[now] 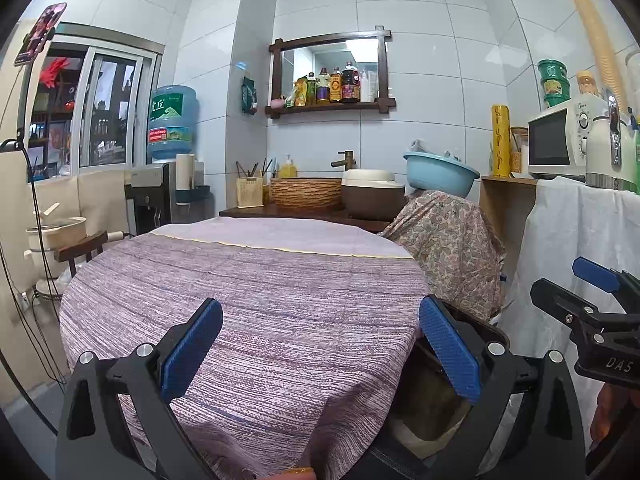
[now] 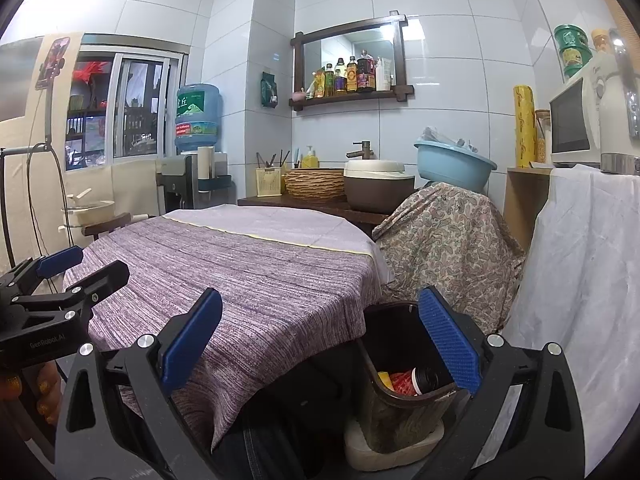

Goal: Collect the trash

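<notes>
You are holding both grippers over the near edge of the table, left gripper and right gripper each with jaws spread wide and gripping nothing. The bin is sitting on the floor just right of the table, holding trash inside.

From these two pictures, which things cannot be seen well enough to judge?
- Trash bin contents: right wrist view shows only a few items at the top; bin wall and the right hand-held gripper finger hide the rest.
- Same bin, left wrist view: mostly behind the left hand-held gripper.
- Table near edge: cut off by both grippers.
- Bottle labels on the shelf: too small.
</notes>
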Tool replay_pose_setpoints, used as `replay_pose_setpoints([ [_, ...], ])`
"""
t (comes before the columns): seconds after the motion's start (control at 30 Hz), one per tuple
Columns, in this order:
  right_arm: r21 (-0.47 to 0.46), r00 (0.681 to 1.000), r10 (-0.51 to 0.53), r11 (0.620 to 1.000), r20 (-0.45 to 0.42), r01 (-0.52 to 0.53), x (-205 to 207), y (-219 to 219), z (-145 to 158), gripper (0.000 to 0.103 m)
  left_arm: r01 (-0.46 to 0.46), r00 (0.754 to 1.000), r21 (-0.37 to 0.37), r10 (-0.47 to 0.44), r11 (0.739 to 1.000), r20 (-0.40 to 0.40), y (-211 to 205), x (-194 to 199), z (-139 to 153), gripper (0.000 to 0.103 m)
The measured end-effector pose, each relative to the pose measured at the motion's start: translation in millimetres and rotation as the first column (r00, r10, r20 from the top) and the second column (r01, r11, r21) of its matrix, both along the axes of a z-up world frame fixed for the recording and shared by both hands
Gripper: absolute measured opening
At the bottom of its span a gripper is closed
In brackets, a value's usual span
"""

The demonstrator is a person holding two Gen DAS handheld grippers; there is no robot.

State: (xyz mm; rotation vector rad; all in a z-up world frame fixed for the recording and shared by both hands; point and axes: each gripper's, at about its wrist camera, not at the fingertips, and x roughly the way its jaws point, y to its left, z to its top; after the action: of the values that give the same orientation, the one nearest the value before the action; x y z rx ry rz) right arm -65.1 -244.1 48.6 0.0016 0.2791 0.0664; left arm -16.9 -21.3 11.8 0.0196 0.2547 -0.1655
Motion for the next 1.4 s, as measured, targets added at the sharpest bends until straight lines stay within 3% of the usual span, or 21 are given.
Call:
replay_pose_setpoints([
  [0.9, 0.004, 1.000, -0.003, 1.000, -0.012, 0.003, 3, -1, -5, 0.097, -0.009, 1.000, 0.042, 0.008, 0.999, 0.012, -12, -1, -2, 0.098],
  [1.4, 0.005, 1.000, -0.006, 1.000, -0.016, 0.006, 2, 1, -9, 0.097, 0.005, 1.000, 0.016, -0.005, 1.000, -0.012, -13, 1, -3, 0.098],
])
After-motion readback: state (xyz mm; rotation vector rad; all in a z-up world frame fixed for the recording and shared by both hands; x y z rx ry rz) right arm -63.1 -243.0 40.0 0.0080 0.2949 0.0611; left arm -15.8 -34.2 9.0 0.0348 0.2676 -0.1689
